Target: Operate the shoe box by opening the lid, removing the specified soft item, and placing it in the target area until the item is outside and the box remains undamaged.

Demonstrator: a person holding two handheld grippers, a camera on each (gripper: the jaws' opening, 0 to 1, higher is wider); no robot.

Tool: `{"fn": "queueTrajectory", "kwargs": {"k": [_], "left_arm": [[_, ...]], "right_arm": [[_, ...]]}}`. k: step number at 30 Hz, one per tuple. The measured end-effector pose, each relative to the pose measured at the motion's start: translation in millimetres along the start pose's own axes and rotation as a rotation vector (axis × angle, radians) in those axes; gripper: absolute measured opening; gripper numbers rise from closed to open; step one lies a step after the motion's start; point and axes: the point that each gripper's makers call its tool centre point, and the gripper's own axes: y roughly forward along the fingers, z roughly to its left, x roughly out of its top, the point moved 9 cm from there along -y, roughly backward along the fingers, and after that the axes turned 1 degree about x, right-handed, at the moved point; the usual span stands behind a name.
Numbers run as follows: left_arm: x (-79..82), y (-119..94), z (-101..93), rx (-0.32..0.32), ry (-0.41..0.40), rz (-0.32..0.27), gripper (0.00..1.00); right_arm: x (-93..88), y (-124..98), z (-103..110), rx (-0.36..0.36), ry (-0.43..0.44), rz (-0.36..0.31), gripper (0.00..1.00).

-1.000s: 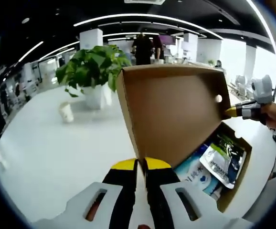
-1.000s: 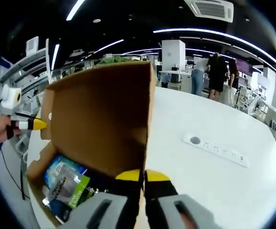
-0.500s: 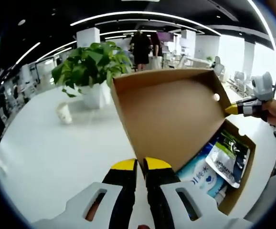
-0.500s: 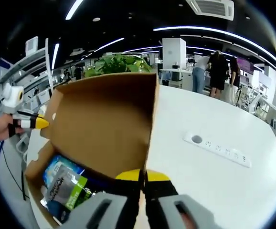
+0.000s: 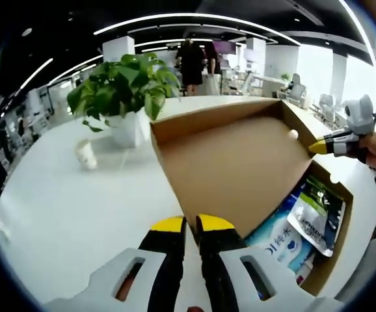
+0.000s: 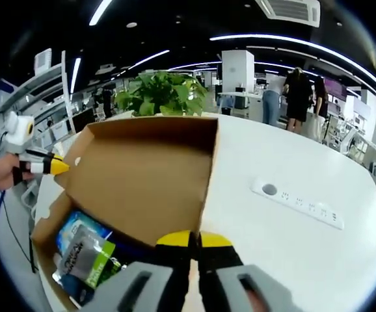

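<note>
Two grippers pinch the brown cardboard lid (image 5: 240, 169) of the box (image 5: 334, 240), one at each end of its free edge. The left gripper (image 5: 187, 224) has its yellow-tipped jaws together on one lid corner; the right gripper (image 6: 193, 239) has its jaws together on the other corner. The lid is a flat rectangular tray with low folded walls and a matte inside, tilted well back from the box. Inside the box lie soft, glossy pouches: a blue-and-white pack (image 5: 276, 242) and a dark pouch (image 5: 318, 211) with a green panel, overlapping it. The box sits at the edge of a smooth white table (image 6: 292, 247). A white power strip (image 6: 295, 203) lies on the table beside the lid, and a leafy plant (image 5: 120, 88) in a white pot stands farther back.
</note>
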Motion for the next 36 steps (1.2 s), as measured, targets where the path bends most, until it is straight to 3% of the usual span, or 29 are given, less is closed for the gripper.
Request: {"fn": "queueTrajectory", "kwargs": {"k": [36], "left_arm": [[-4.9, 16.7, 2.0, 0.008, -0.013, 0.044, 0.08]], "right_arm": [[-3.0, 10.5, -3.4, 0.011, 0.007, 0.026, 0.00]]}}
